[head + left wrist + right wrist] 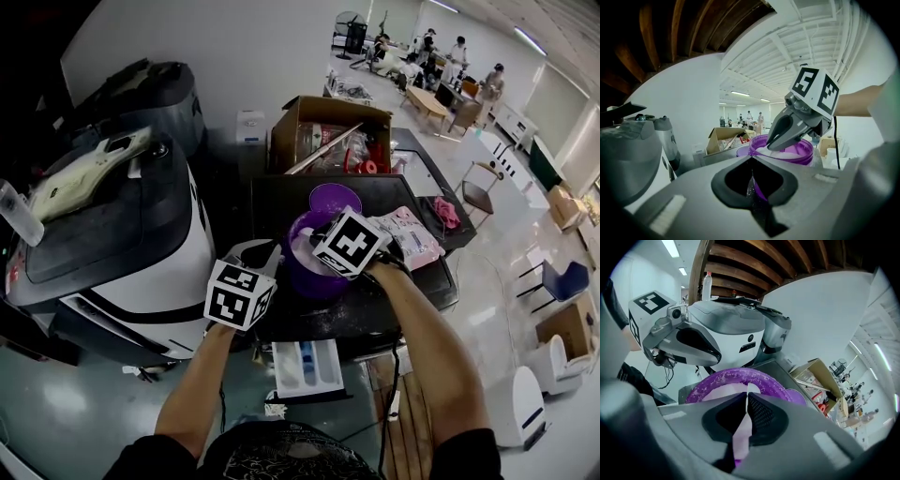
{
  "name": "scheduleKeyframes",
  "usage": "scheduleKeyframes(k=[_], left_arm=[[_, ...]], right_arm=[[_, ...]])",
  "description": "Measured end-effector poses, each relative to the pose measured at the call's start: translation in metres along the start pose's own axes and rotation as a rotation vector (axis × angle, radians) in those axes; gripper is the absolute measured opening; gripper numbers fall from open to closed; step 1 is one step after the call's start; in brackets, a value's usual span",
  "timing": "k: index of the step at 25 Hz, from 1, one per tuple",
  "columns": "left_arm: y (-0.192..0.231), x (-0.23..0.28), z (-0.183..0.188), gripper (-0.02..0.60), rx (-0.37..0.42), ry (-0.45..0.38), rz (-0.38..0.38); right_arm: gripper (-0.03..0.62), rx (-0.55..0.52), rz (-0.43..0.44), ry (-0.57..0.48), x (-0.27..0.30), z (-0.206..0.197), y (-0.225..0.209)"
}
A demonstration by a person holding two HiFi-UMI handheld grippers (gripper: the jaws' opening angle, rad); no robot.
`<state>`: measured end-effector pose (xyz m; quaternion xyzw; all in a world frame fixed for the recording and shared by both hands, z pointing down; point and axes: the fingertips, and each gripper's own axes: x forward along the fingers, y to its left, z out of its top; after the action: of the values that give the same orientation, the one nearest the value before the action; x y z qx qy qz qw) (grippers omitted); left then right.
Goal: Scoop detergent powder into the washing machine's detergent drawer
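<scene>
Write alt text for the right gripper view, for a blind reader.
The right gripper is shut on a thin white scoop handle over a purple tub of white powder. The left gripper reaches to the tub's far rim, with a white washing machine behind it and an open cardboard box at right.

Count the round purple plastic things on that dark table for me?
2. A round purple plastic tub of white powder stands near the dark table's front; a round purple plastic lid lies just behind it. The open cardboard box may hide more.
</scene>
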<state>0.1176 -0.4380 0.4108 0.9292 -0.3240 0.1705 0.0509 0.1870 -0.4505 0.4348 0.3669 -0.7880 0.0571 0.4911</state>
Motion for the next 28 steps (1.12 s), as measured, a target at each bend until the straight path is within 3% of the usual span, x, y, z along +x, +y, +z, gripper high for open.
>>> scheduleKeyframes(k=[19, 28], left_arm=[[0.002, 0.001, -0.008, 0.002, -0.006, 0.015, -0.014], [-0.001, -0.001, -0.009, 0.002, -0.008, 0.016, -0.014]], right_arm=[[0.035, -0.067, 0.029, 0.086, 0.015, -0.004, -0.003], [0.034, -0.03, 0.114, 0.121, 0.021, -0.015, 0.012]])
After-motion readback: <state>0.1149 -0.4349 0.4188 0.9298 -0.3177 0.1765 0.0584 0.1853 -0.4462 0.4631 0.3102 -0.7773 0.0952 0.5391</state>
